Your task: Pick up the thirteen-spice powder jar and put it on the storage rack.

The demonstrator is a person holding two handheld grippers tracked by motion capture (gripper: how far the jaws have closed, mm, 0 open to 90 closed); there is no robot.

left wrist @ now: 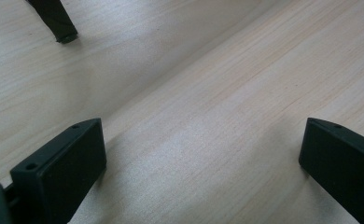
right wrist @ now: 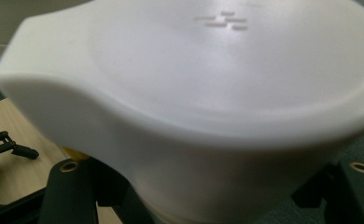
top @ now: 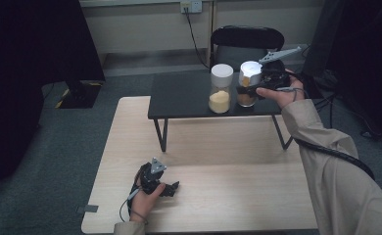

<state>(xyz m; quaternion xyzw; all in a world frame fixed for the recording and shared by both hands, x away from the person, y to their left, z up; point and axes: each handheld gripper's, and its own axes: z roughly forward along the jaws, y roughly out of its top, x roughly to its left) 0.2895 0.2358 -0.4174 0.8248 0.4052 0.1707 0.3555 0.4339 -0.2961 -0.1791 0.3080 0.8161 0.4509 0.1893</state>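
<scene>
On the wooden table stands a low black stand, and everything else is placed from it. On the stand's right end are two upright jars, long axes vertical, white lids on top: the yellow jar to the left, the brown jar just beside it, nearer the stand's right edge.

The right gripper reaches in from the stand's right side at the brown jar, its jaws pointing left across the stand. In the right gripper view the white lid looms very close, with a jaw low on either side of the jar below it; the jaws are spread about a jar's width, but whether they press on the glass I cannot tell.

The left gripper rests on the table well in front of the stand, near its left leg. Its jaws stand wide apart with bare wood between them, holding nothing.
</scene>
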